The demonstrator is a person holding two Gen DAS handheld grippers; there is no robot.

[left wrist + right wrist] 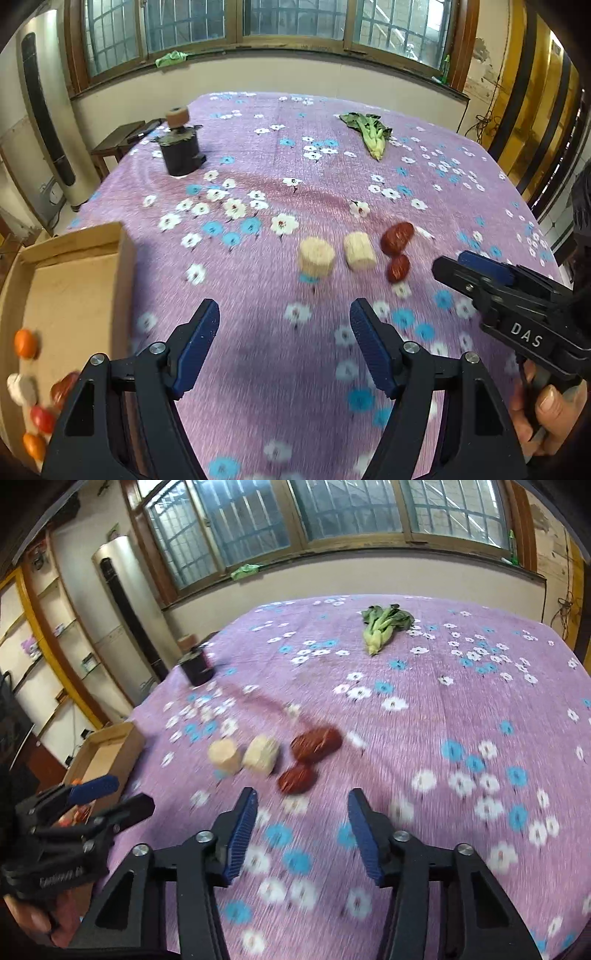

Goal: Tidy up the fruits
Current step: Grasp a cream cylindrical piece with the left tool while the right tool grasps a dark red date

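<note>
Two red dates (397, 236) (398, 267) lie on the purple flowered cloth, right of two pale corn-cob chunks (316, 256) (359, 251). In the right wrist view the dates (316, 743) (295, 778) sit just ahead of my right gripper (301, 805), which is open and empty. The chunks (224, 756) (260, 755) lie to their left. My left gripper (284, 314) is open and empty, hovering near a cardboard box (74, 295) that holds several small orange, red and white fruits (26, 343). The right gripper also shows in the left wrist view (448, 264).
A bok choy (369, 134) lies far back on the table. A dark cylinder with a tan roller (181, 147) stands at the back left. The box also shows in the right wrist view (107, 749). A wooden stool (114, 144) and a tower fan (48, 122) stand beyond the left edge.
</note>
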